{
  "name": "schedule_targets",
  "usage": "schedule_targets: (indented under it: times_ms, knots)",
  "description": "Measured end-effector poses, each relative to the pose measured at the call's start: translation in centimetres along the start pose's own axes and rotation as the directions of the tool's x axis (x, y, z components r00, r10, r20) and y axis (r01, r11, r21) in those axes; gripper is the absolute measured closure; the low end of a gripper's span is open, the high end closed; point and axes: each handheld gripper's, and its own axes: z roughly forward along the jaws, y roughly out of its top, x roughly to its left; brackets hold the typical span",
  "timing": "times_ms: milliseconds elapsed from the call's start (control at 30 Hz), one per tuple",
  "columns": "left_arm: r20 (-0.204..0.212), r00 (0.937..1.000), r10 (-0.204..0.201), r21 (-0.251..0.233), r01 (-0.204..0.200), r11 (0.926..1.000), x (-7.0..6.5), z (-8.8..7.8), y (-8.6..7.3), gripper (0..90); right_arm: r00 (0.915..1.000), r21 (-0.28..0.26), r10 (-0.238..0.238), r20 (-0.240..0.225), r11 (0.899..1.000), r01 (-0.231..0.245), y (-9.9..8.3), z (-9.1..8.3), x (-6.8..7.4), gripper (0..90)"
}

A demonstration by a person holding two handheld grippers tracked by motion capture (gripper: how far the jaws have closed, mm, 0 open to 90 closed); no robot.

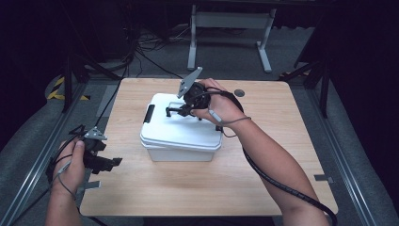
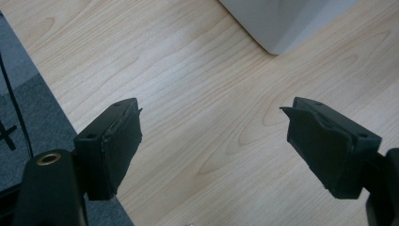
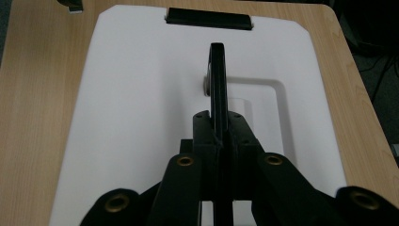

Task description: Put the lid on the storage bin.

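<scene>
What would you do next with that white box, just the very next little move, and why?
Probably lift gently: the right gripper is shut on the black handle, raised upright over the white box's lid. The left gripper hangs open beside the box, holding nothing.

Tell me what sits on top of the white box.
On the white box lies its lid, whose black handle stands raised, pinched by the right gripper. A black latch shows at the far edge. The lid hides the inside.

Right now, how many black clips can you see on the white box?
1. The black clip sits on the left end of the white box. The opposite end faces away, so another clip may be hidden there.
</scene>
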Motion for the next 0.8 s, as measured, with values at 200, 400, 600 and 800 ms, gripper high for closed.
schedule_targets:
  times_ms: [200, 400, 600, 800]
  knots:
    - [-0.006, 1.0000, -0.003, -0.003, 0.003, 1.0000, 0.1, -0.2, -0.4, 18.7, 0.9998, 0.002, -0.014, -0.014, 1.000, 0.014, 0.2, 0.6, -0.1, 84.3]
    - [-0.007, 0.9999, -0.008, -0.006, 0.008, 1.0000, 0.1, -0.3, -0.6, 18.7, 0.9995, 0.012, -0.023, -0.023, 1.000, 0.023, 0.3, 1.1, -0.1, 84.2]
    - [-0.006, 0.9999, -0.010, -0.003, 0.010, 0.9999, 0.1, -0.3, -0.5, 18.7, 0.9989, 0.023, -0.040, -0.023, 0.999, 0.040, 0.4, 1.4, -0.1, 84.1]
    - [-0.005, 1.0000, -0.004, -0.006, 0.004, 1.0000, 0.1, -0.2, -0.3, 18.7, 0.9980, 0.034, -0.058, -0.024, 0.998, 0.059, 0.3, 1.2, 0.0, 84.1]
